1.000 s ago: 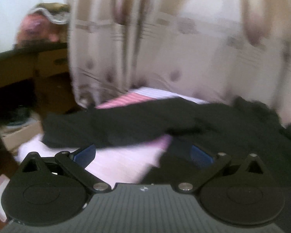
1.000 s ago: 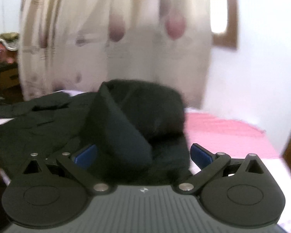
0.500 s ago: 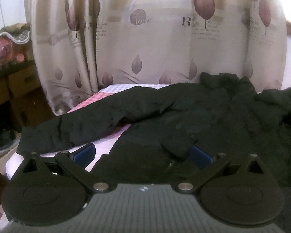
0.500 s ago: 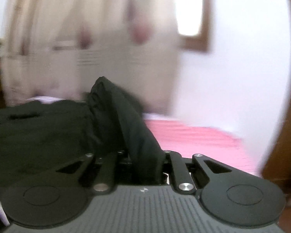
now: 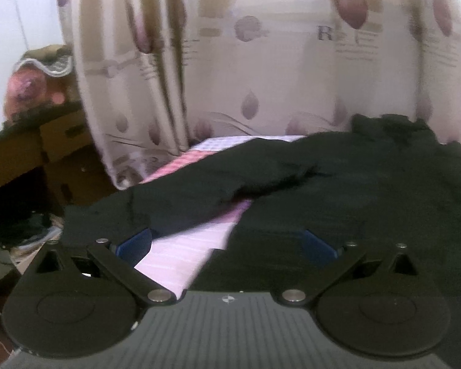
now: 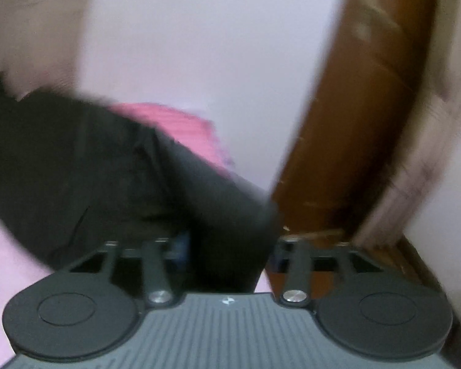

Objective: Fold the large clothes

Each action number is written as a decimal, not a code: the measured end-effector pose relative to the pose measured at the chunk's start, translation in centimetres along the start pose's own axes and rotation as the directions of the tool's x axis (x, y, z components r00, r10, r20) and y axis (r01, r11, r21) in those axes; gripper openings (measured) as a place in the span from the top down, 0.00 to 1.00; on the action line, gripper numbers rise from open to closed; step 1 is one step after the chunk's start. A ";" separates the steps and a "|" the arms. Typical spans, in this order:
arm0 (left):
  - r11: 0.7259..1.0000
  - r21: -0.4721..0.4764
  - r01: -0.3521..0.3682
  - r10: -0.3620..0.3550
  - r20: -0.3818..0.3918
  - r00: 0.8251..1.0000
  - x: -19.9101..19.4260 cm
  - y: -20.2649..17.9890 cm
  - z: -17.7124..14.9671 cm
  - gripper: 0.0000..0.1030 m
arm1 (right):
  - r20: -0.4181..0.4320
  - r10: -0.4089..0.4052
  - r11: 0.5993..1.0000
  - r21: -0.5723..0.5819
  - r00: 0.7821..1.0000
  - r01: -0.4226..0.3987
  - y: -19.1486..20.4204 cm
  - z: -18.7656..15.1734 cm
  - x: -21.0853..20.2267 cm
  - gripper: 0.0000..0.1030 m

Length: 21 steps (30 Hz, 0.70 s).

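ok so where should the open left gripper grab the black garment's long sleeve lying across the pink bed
Best guess: take the long sleeve of the black fabric garment at its free cuff end, nearest the left gripper. That end lies flat and single on the pink striped bedsheet, away from the bunched body. Come in low from the near edge so one finger slides beneath.

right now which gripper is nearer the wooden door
Right. The right gripper, with a black garment fold between its fingers, is just before the wooden door; the left gripper faces the curtain.
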State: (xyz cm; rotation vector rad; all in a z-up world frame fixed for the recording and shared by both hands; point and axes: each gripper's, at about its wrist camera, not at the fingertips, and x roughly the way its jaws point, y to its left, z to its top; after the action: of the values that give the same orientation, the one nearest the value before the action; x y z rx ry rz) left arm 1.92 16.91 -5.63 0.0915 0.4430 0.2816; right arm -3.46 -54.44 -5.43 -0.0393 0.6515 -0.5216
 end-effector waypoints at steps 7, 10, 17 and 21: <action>0.999 -0.045 -0.018 0.015 -0.065 0.998 1.3 4.8 -1.0 0.00 | 0.059 0.561 0.823 0.067 0.826 -0.564 6.2 -3.2 -9.0 0.12; 0.998 -0.055 0.016 -0.023 -0.127 0.992 2.1 5.4 -1.9 0.00 | -0.040 0.700 0.713 0.095 0.713 -0.694 10.4 -5.3 -9.7 0.12; 0.997 -0.054 0.049 -0.056 -0.142 0.988 1.6 5.5 -3.0 0.09 | -0.138 0.787 0.616 0.123 0.601 -0.778 15.2 -8.6 -9.5 0.83; 0.997 -0.024 0.074 -0.076 -0.118 0.990 0.3 5.2 -2.4 0.10 | -0.111 0.835 0.550 0.142 0.539 -0.823 13.1 -9.8 -14.1 0.84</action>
State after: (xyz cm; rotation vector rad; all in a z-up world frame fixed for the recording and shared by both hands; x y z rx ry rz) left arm -0.13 22.02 -7.17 0.0384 0.5606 0.2180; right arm -12.81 -35.15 -7.83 0.3882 0.7314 0.4085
